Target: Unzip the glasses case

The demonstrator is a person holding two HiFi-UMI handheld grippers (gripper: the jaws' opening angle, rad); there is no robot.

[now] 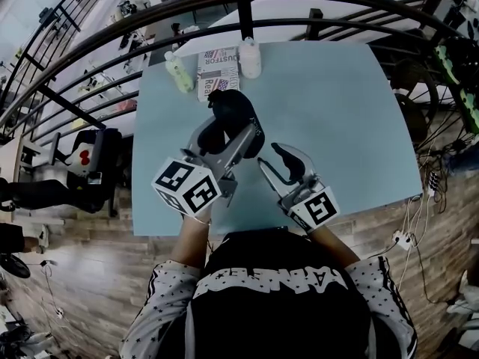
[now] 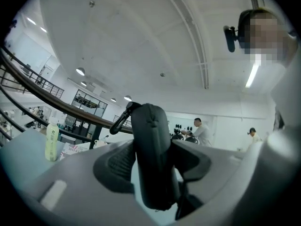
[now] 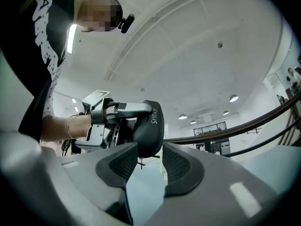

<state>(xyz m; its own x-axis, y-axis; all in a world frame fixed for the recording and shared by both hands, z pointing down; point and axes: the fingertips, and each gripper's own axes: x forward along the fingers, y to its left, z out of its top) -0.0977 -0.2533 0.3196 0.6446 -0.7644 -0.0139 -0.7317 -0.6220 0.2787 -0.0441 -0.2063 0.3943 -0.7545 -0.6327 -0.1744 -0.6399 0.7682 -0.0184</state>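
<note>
Clamps the jaws of the left gripper [image 1: 226, 140] on the glasses case [image 1: 233, 111], holding it edge-up just above the counter [image 1: 337, 111], steadied for unzipping. Keeps the right gripper [image 3: 146, 166] jaws part open and empty, just short of the case, seemingly poised for the zip. Leaves two bottles [image 1: 179, 73] well behind.

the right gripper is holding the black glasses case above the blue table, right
No, the left gripper holds the black glasses case above the blue table. The left gripper view shows its jaws clamped on the case; the right gripper has its jaws apart, gripping nothing.
</note>
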